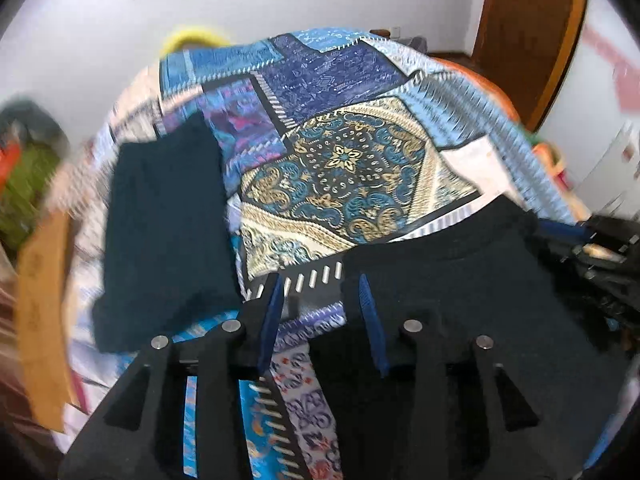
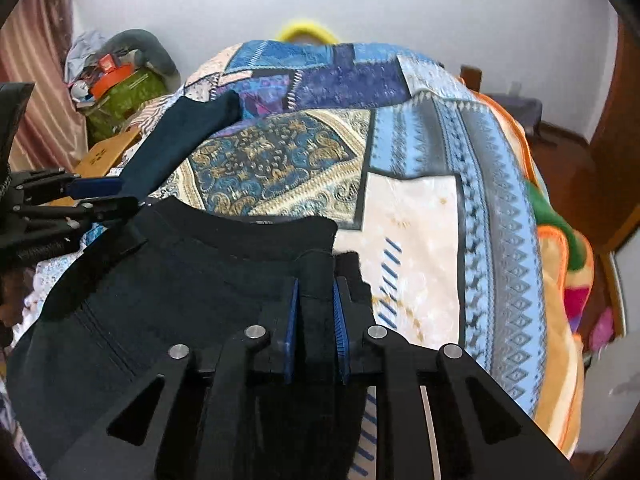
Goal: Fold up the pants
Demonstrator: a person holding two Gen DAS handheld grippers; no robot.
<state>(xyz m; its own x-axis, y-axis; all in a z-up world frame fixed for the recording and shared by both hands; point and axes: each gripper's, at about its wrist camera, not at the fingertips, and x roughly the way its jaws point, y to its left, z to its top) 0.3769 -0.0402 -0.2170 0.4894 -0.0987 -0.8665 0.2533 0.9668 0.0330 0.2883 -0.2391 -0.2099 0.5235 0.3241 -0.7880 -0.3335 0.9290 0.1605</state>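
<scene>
Right gripper (image 2: pixel 316 300) clamps the dark pants' (image 2: pixel 180 280) waistband; left gripper (image 1: pixel 320 300) fingers stand apart at its other corner.

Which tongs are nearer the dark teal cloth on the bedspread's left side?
Left. The left tongs sit beside the dark teal cloth; the right tongs are farther, across the black pants.

Support is a bed covered by a blue, gold and cream patchwork-print blanket (image 2: pixel 420 208). Dark navy knit pants (image 2: pixel 168 280) lie directly on the blanket: waistband at its near-left part, one leg running toward its far-left edge. An orange-edged fleece blanket (image 2: pixel 560 288) shows beyond the patchwork blanket's right edge.
</scene>
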